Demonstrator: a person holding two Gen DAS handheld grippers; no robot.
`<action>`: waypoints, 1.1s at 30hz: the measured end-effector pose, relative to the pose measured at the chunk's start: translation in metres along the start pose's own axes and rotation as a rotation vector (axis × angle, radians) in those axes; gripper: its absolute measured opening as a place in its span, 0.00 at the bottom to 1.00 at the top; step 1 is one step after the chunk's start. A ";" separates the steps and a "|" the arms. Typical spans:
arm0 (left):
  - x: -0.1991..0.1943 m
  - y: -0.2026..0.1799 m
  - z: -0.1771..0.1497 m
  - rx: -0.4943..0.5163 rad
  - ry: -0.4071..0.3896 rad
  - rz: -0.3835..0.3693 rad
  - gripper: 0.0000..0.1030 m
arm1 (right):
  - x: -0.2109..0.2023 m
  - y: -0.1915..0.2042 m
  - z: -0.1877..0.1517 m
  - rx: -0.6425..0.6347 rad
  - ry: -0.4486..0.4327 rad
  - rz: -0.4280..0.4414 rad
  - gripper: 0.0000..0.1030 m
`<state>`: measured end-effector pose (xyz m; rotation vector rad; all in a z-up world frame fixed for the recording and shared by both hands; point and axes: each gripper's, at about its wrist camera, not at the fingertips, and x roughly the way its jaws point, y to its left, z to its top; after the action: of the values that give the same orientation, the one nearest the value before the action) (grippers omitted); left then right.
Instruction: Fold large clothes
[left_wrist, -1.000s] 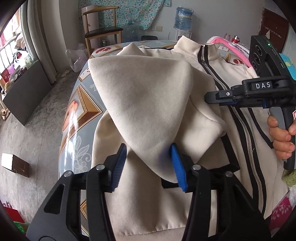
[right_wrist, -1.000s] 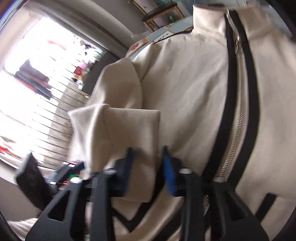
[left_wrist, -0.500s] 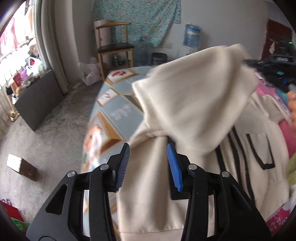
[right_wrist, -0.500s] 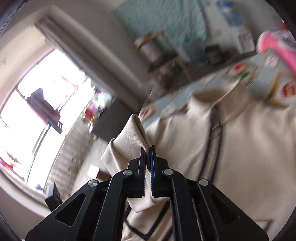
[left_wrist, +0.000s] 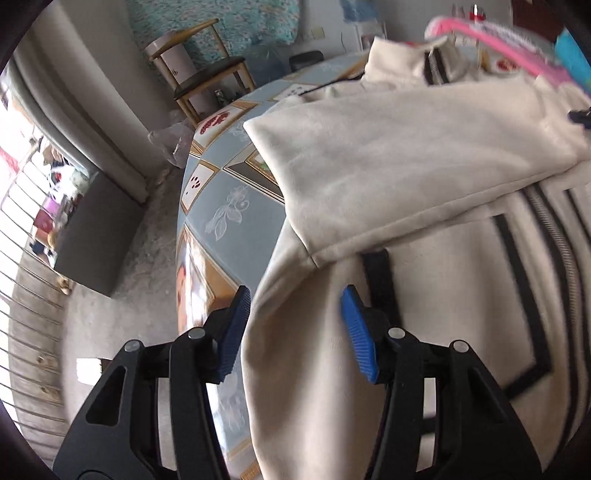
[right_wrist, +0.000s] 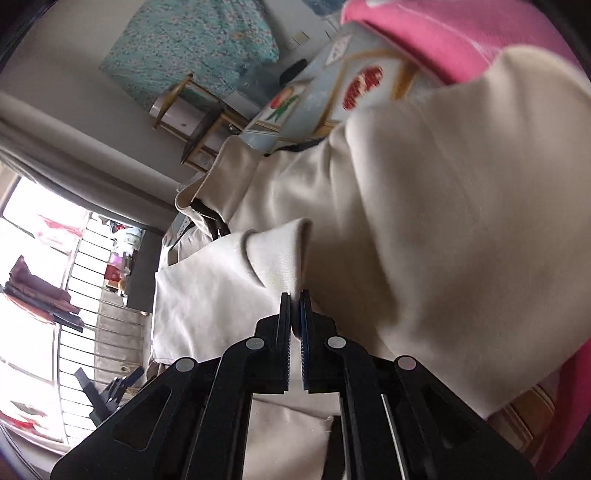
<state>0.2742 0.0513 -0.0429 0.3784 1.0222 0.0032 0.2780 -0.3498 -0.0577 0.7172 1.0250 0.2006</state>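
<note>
A cream zip jacket (left_wrist: 424, 295) with black trim lies face up on the patterned table (left_wrist: 221, 206). One sleeve (left_wrist: 388, 166) is folded across its chest toward the right. My left gripper (left_wrist: 295, 328) hangs over the jacket's left side edge. Its jaws are opening, the cloth lies between the blue pads (left_wrist: 354, 332) and they do not press it. My right gripper (right_wrist: 294, 314) is shut on a fold of that sleeve (right_wrist: 229, 288) and holds it above the jacket body (right_wrist: 443, 221). A dark tip of the right gripper shows at the far right of the left wrist view.
Pink clothes (right_wrist: 443, 37) lie at the table's far end, next to the jacket collar. A wooden chair (left_wrist: 207, 74) stands beyond the table. Left of the table are a grey cabinet (left_wrist: 96, 236), a barred window and a small box (left_wrist: 88, 369) on the floor.
The right gripper shut on the sleeve end and carried it across the chest to the right. The left gripper's jaws widened and it shifted to the jacket's left edge.
</note>
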 end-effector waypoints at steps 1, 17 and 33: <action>0.003 0.000 0.002 0.004 0.006 0.007 0.50 | -0.004 0.001 -0.004 -0.006 0.004 -0.009 0.07; 0.008 0.029 0.003 -0.119 -0.042 -0.076 0.12 | -0.001 0.048 0.011 -0.191 0.046 -0.097 0.05; 0.006 0.048 -0.013 -0.132 -0.068 -0.155 0.15 | 0.015 0.159 0.012 -0.469 -0.007 -0.331 0.44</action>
<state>0.2749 0.1016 -0.0391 0.1770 0.9765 -0.0803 0.3224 -0.2273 0.0359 0.1191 1.0252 0.1423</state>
